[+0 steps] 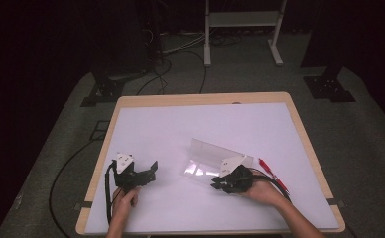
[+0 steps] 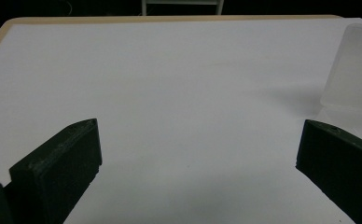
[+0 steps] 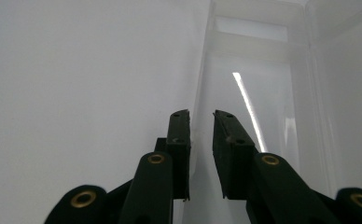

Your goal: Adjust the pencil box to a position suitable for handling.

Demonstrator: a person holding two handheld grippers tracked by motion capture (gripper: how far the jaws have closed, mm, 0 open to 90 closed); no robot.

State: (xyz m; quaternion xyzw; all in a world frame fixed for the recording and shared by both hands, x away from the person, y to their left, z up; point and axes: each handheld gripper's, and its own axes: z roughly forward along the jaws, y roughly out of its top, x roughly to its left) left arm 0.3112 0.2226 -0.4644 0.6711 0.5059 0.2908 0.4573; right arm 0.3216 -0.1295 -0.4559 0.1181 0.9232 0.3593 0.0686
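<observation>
Two tongs sit in your hands. Your right gripper point(image 3: 201, 116) straddles the clear box point(image 1: 215, 158) wall, jaws slightly apart. Your left gripper point(image 2: 198, 140) gapes wide, empty.

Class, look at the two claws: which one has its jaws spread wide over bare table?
The left claw: its jaws stand far apart with nothing between them, while the right claw has narrow jaws straddling the clear box's wall.

The worktop point(image 1: 131, 101) had a pale wooden edge and a white sheet point(image 1: 200, 129) over its top. It stood on grey carpet point(image 1: 369, 144) in a dark room. Beyond it rose a white metal frame point(image 1: 242, 22) on two legs. Black stand bases point(image 1: 106, 89) sat at either side, and black cables point(image 1: 180, 54) trailed across the floor.
</observation>
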